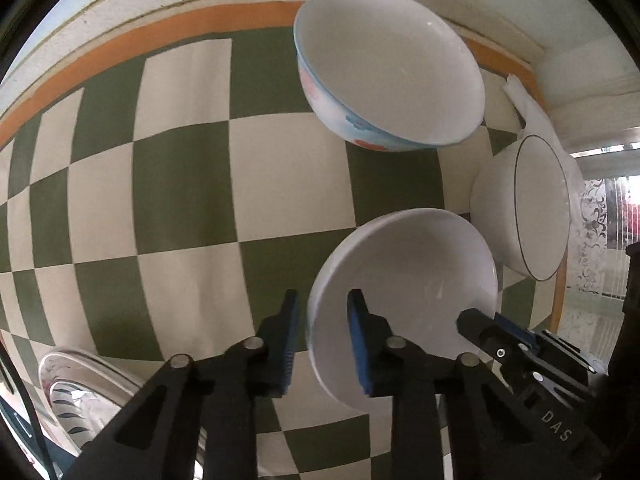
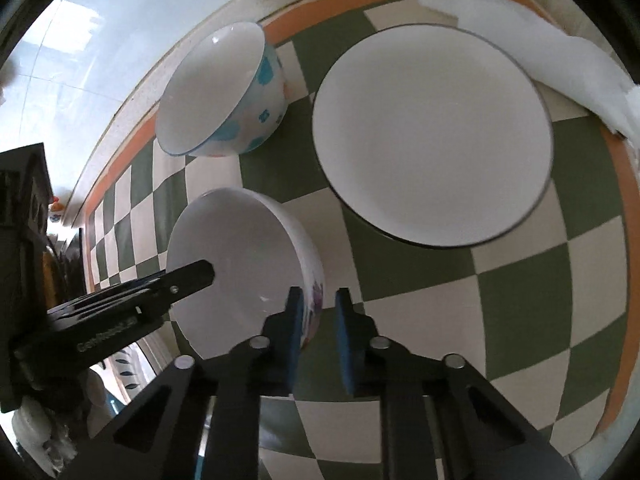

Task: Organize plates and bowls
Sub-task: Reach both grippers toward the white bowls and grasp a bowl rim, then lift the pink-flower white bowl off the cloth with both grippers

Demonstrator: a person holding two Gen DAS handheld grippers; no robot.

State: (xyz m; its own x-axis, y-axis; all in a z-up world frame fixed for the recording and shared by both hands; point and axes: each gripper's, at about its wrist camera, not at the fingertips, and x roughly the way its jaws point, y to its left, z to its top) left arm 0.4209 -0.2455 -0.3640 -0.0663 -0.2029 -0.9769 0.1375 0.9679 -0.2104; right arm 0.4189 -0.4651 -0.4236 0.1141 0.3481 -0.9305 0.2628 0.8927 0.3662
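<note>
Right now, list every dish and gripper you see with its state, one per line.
white bowl: empty, upright, rim straddled by both grippers
blue-flowered bowl: empty, upright, untouched
dark-rimmed plate: empty, flat on the checkered cloth
left gripper: open, fingers either side of the white bowl's rim
right gripper: open, fingers either side of the opposite rim
white towel: crumpled beside the plate

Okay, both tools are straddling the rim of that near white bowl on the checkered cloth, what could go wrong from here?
Each tool straddles the white bowl's rim on opposite sides, left tool and right tool, jaws apparently not yet clamped. Uneven closing or lifting could tip or drop it. The rimmed plate and floral bowl sit close, so a swing might knock them.
</note>
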